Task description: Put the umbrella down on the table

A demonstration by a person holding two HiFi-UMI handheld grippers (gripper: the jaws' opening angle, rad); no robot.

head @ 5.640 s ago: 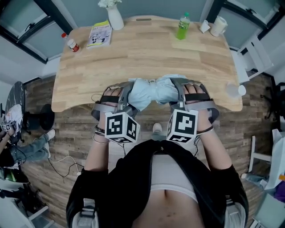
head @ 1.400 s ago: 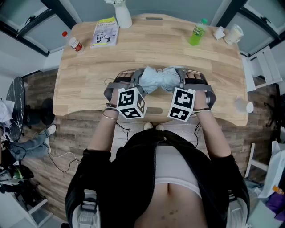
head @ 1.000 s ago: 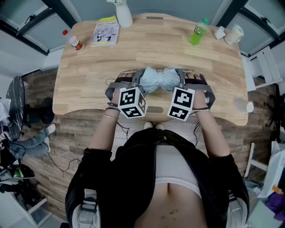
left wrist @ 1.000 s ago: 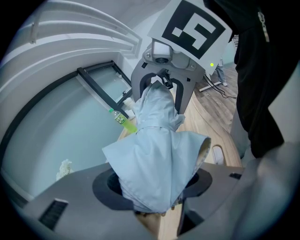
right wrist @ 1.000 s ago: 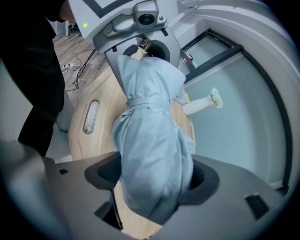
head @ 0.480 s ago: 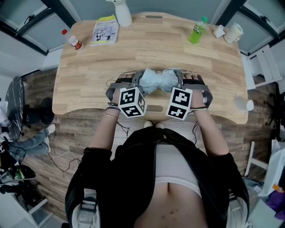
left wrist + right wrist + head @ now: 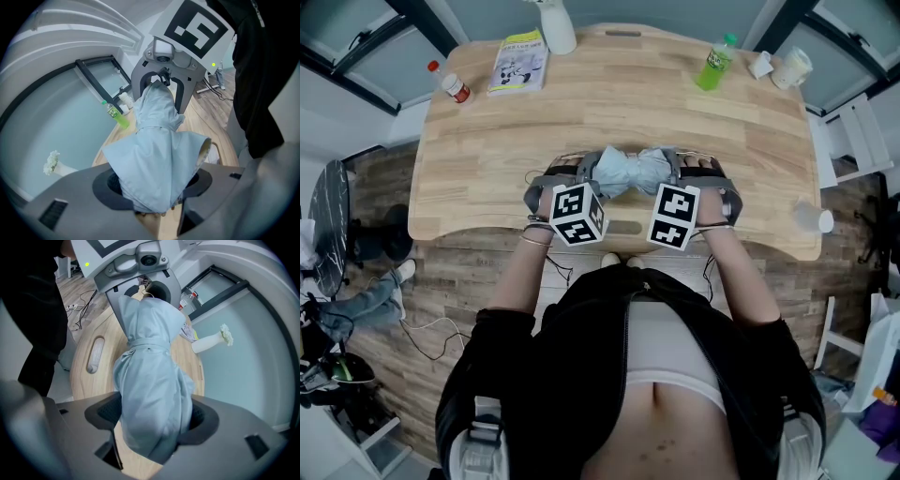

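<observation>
Clamping umbrella [image 7: 628,171]: left claw [image 7: 157,185], right claw [image 7: 154,420]

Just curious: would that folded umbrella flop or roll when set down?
Cloth on the umbrella probably flops: loose folds bunch at the left gripper. Likely stiff inside, bridging to the right gripper without sagging. Crumpled folds should hinder rolling.

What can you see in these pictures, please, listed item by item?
table: one, light wood, before the person
umbrella: one, pale blue, folded, at the table's near middle
green bottle: one, green, far right
cups: two, white, far right corner
booklet: one, yellow and white, far left
small bottle: one, red cap, far left edge
vase: one, white, far middle
left gripper: one, grey, jaws closed on one umbrella end
right gripper: one, grey, jaws closed on the other end
</observation>
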